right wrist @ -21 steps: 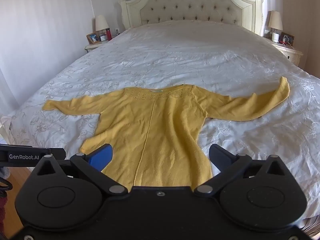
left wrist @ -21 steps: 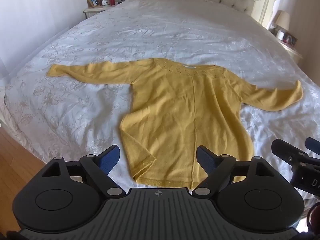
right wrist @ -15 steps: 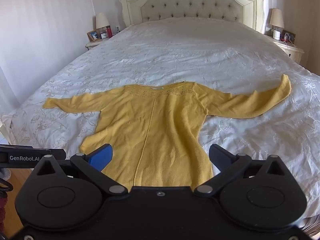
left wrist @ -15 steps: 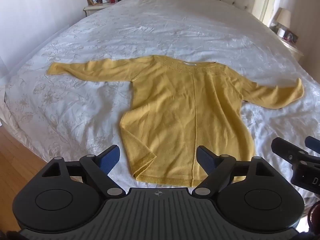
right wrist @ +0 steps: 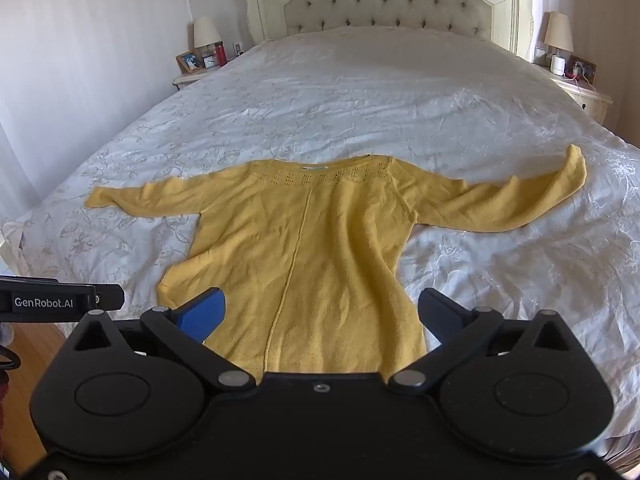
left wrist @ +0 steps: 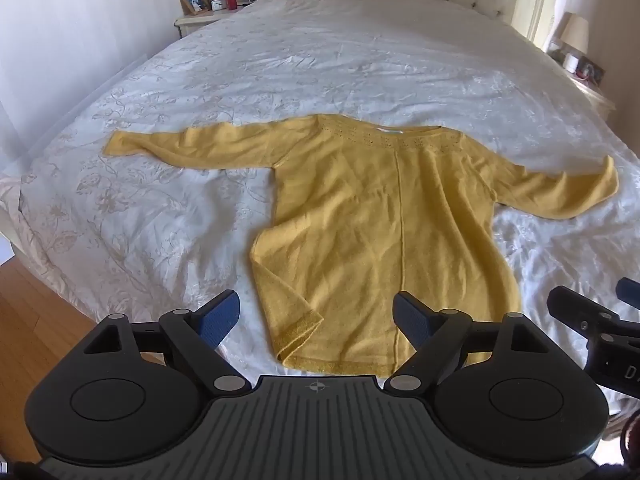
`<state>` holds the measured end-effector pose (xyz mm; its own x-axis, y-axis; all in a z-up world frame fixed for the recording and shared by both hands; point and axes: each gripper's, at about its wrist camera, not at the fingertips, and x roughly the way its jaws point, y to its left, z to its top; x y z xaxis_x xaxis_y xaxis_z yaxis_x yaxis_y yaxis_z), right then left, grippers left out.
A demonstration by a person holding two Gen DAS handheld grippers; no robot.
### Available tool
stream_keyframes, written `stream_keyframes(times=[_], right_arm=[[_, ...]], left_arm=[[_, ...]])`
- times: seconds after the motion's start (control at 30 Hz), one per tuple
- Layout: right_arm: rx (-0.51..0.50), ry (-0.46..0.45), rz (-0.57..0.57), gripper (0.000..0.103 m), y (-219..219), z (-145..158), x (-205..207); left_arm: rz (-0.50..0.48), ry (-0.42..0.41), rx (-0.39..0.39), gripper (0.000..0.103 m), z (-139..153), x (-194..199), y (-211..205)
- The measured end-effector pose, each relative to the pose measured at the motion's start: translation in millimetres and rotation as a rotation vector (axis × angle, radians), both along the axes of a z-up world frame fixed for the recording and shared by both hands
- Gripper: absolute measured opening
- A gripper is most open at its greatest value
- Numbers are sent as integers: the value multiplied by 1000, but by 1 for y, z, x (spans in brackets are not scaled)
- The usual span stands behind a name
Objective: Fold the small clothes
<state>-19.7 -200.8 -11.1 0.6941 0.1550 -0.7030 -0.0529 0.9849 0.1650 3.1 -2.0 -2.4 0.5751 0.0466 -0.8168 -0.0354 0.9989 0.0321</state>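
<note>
Lying flat on the white floral bedspread (left wrist: pixel 168 184) near the foot of the bed is a yellow sweater (left wrist: pixel 380 232), both sleeves stretched out sideways and the neckline toward the tufted headboard (right wrist: pixel 400 4). Its lower left hem corner is turned over on itself, showing a ribbed edge. The right sleeve's cuff curls upward at the end.

Both tools hover at the foot of the bed above the hem, touching nothing. The left tool (left wrist: pixel 316 316) has its blue-padded fingers (left wrist: pixel 218 316) spread wide, with the folded hem corner seen between them. The right tool (right wrist: pixel 320 312) is likewise spread wide, framing the lower body of the sweater; it also shows at the right edge of the left view.

Nightstands flank the headboard, each with a lamp (right wrist: pixel 206 32); the left one also carries a picture frame (right wrist: pixel 188 62) and a red bottle (right wrist: pixel 220 53).
</note>
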Motion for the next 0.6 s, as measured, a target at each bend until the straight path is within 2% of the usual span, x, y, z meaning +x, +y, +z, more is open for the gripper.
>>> stream_keyframes(times=[0.6], right_arm=[[4,6,0,102,3,-1,4]], left_arm=[[-12,17,2,84,-3,7,-4]])
